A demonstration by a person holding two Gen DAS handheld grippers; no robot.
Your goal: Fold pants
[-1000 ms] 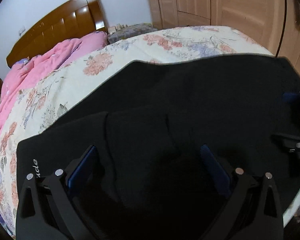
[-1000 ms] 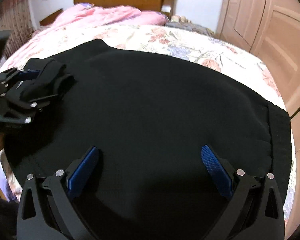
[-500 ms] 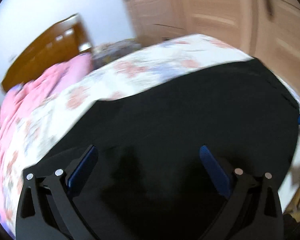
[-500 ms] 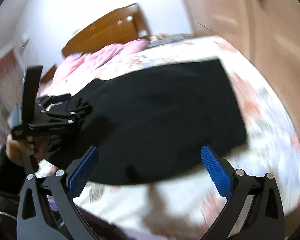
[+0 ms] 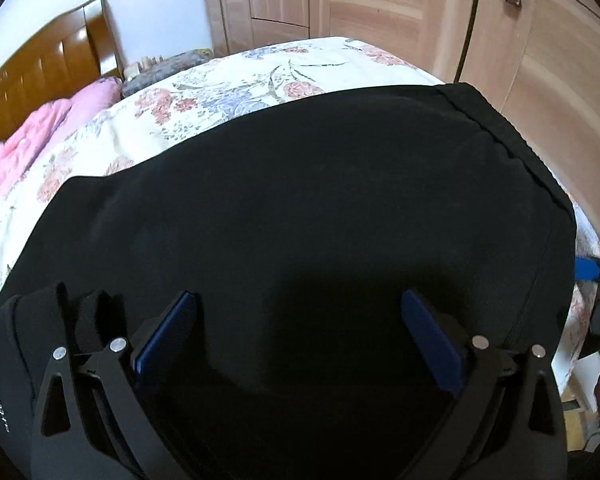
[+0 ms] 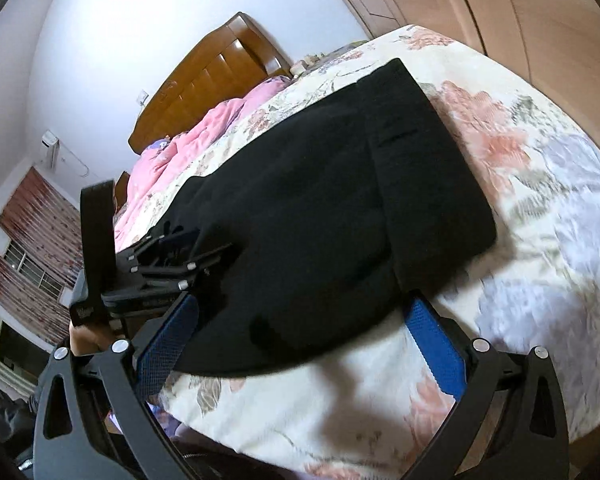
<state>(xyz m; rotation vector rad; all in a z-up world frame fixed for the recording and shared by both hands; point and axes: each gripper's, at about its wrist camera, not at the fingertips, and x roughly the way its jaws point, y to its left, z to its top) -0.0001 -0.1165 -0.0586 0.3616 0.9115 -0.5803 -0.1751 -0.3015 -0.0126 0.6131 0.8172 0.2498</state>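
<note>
The black pants (image 5: 308, 216) lie folded flat on the flowered bedspread (image 5: 228, 88), near the foot corner of the bed, with the wooden headboard (image 6: 216, 76) well beyond them and a pink quilt (image 6: 204, 136) bunched up between pants and headboard. In the right wrist view the pants (image 6: 340, 216) form a broad dark rectangle; the end farthest from the headboard shows a band set off by a seam, and the near edge reaches almost to the edge of the mattress. The left tongs (image 5: 300, 344) hover just over the pants with the two blue-padded fingers (image 5: 168, 332) spread wide and nothing between them; a rolled lump of black cloth with white lettering sits just outside the left finger, touching its frame (whether it is caught on the frame cannot be told). From the other side the left tongs (image 6: 172, 256) appear at the end of the pants nearer the headboard, with a hand beneath the handle. The right tongs (image 6: 300, 348) are also wide apart and empty, held off the near edge of the pants over bare bedspread (image 6: 540, 184). Pale wooden wardrobe doors (image 5: 380, 4) stand beyond the bed on the side away from the headboard.
</note>
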